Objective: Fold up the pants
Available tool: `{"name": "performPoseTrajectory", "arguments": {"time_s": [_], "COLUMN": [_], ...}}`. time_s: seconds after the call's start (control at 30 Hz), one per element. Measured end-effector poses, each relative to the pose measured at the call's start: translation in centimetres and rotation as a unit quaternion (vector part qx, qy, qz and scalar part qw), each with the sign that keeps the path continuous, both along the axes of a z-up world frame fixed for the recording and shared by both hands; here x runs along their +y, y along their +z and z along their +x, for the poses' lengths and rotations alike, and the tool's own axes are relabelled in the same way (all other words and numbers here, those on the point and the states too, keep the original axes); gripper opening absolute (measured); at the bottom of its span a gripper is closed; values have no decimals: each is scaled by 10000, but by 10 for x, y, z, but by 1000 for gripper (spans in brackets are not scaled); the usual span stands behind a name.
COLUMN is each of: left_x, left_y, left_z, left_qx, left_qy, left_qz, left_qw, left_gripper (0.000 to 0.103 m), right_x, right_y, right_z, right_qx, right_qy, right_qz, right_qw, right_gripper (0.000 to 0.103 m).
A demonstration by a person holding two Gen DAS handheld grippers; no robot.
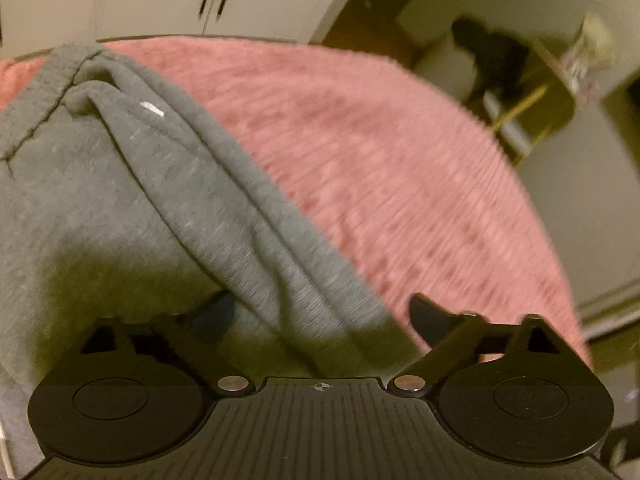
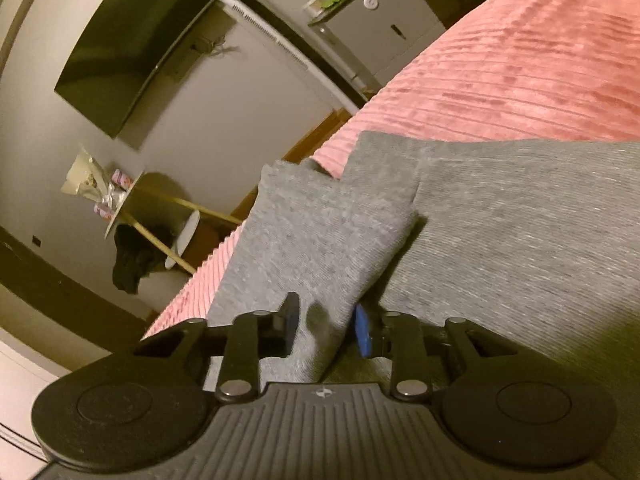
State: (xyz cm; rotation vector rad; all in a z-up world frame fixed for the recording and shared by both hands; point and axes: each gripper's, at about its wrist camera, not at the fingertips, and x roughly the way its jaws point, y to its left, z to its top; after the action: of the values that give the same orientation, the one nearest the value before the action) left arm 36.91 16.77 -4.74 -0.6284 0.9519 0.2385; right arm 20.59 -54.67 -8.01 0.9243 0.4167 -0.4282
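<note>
Grey sweatpants (image 1: pixel 120 180) lie on a pink ribbed bedspread (image 1: pixel 400 160), waistband at the far left and a long fold running toward me. My left gripper (image 1: pixel 320 316) straddles that fold. Its left finger is half hidden by the cloth, while its right finger (image 1: pixel 428 320) rests over the bedspread just off the fabric's edge, so the jaws stand open. In the right wrist view the pants (image 2: pixel 520 240) cover the near bed, and a folded leg end (image 2: pixel 320 220) rises from my right gripper (image 2: pixel 326 326), which is shut on a pinch of that cloth.
The bedspread (image 2: pixel 520 60) runs off to the upper right. Beyond the bed edge are a wall-mounted television (image 2: pixel 132 48), a small round table (image 2: pixel 132 200) with clutter, a dark garment (image 2: pixel 128 264) hanging below it, and a grey cabinet (image 2: pixel 380 28). Wardrobe doors (image 1: pixel 160 0) stand behind the bed.
</note>
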Motion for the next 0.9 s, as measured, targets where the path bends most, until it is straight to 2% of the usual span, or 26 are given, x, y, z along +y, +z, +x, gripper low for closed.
{"name": "performPoseTrajectory", "arguments": {"time_s": [0.03,0.07,0.1,0.13,0.2,0.33,0.43,0.53,0.67,0.73,0.8,0.87,0.9], "left_x": [-4,-6,-5,-3,4,12,16,19,26,26,30,36,40], "left_y": [4,7,11,15,25,52,75,83,56,32,10,0,-1], "left_z": [1,0,-3,-7,-18,-61,-121,-181,-246,-264,-271,-278,-280], "left_qx": [91,74,1,-44,-245,-848,-1353,-1540,-1238,-869,-517,-299,-304], "left_qy": [-123,-289,-402,-410,-354,-528,-701,-899,-949,-892,-753,-537,-414], "left_qz": [233,255,128,-19,-165,-297,-155,-203,-603,-660,-883,-832,-696], "left_qw": [9996,9992,9991,9991,9989,9946,9882,9838,9859,9900,9919,9946,9963], "left_gripper": [58,47,21,15,11,10,10,10,10,10,11,15,25], "right_x": [-1,-1,-2,-1,0,2,5,1,-5,-6,-8,-10,-11], "right_y": [1,2,5,7,18,43,59,70,74,68,58,48,43], "right_z": [2,3,2,-2,-7,-25,-48,-78,-120,-132,-137,-142,-143], "right_qx": [130,257,278,243,113,-234,-395,-514,-445,-247,96,439,551], "right_qy": [25,65,114,150,207,295,286,223,138,102,-5,-159,-191], "right_qz": [-58,-103,-95,-100,-126,-157,-276,-390,-600,-680,-748,-886,-883], "right_qw": [9999,9996,9995,9995,9996,9992,9984,9977,9971,9973,9971,9950,9944], "right_gripper": [9,6,6,5,5,5,5,5,5,5,5,5,5]}}
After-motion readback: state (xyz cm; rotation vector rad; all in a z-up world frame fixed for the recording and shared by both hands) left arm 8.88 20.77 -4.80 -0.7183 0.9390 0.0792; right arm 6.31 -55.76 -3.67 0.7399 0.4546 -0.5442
